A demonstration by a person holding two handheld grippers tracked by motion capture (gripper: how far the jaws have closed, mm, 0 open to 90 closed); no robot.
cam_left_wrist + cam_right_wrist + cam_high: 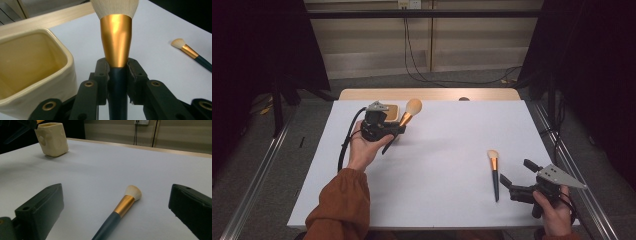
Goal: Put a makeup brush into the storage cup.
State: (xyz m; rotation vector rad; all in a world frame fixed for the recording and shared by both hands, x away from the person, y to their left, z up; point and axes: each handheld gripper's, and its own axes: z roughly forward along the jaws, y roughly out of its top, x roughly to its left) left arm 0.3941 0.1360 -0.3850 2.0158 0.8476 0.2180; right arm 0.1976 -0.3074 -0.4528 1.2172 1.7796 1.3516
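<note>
Pinching the big gold-ferruled, dark-handled makeup brush (116, 42) bristles-up, the left gripper (398, 129) hovers beside the cream ceramic square cup (37, 75) at the table's 11 o'clock. Tilted like that, the handle could clip the rim and tip it. The right gripper (512, 181), jaws spread, sits at 5 o'clock beside the smaller matching brush (125, 203).

No legible text, label or number, seemingly, anywhere.

The big brush (116, 42), with a cream head, gold ferrule and dark handle, is raised off the desk (437, 190), head up, tilted, just beside the cream cup (32, 72). The small brush (494, 172) of the same colours lies flat near the right edge.
</note>
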